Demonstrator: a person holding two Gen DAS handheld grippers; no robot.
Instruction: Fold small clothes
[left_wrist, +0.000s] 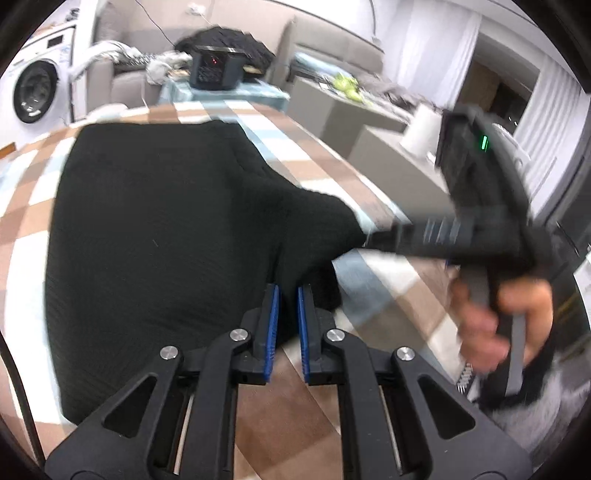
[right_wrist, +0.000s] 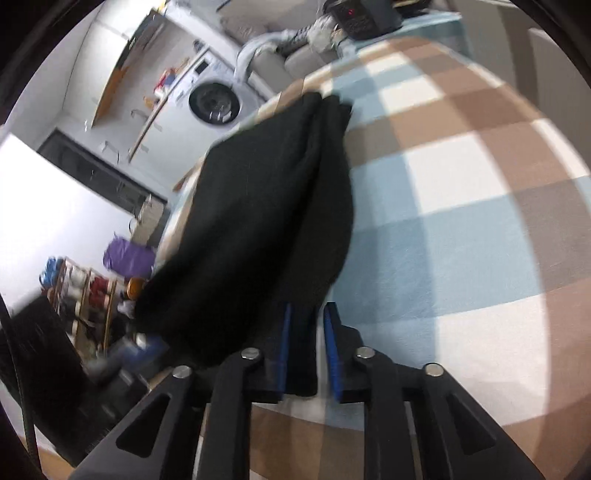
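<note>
We see one black garment (left_wrist: 155, 236) lying on a table covered with a checked cloth (left_wrist: 332, 162) of brown, white and pale blue squares. In the left wrist view it spreads wide over the near left part of the table, its long axis running from the near edge toward the far edge; a narrower flap (left_wrist: 317, 221) reaches out to the right, toward the right gripper (left_wrist: 380, 236). The left gripper (left_wrist: 287, 295) sits at the near hem; its blue pads (left_wrist: 274, 317) stand close together with a fold of black fabric pinched between them, so we record it as clamped on the garment. In the right wrist view the garment (right_wrist: 258, 221) runs as a long band from the right gripper (right_wrist: 308, 314) away toward the far left edge of the table, hanging partly past that edge. A strip of the fabric lies between the right gripper's blue pads (right_wrist: 284, 339); it rests against the left pad, while a sliver of pale cloth shows between it and the right pad, so the jaws stand slightly apart around it. A hand (left_wrist: 480, 325) holds the right gripper's handle, blurred. Beyond the far edge we note a black box (left_wrist: 216, 70) with a red light, a washing machine (left_wrist: 35, 92), and a shelf rack (right_wrist: 85, 291) holding small coloured items we cannot make out.
</note>
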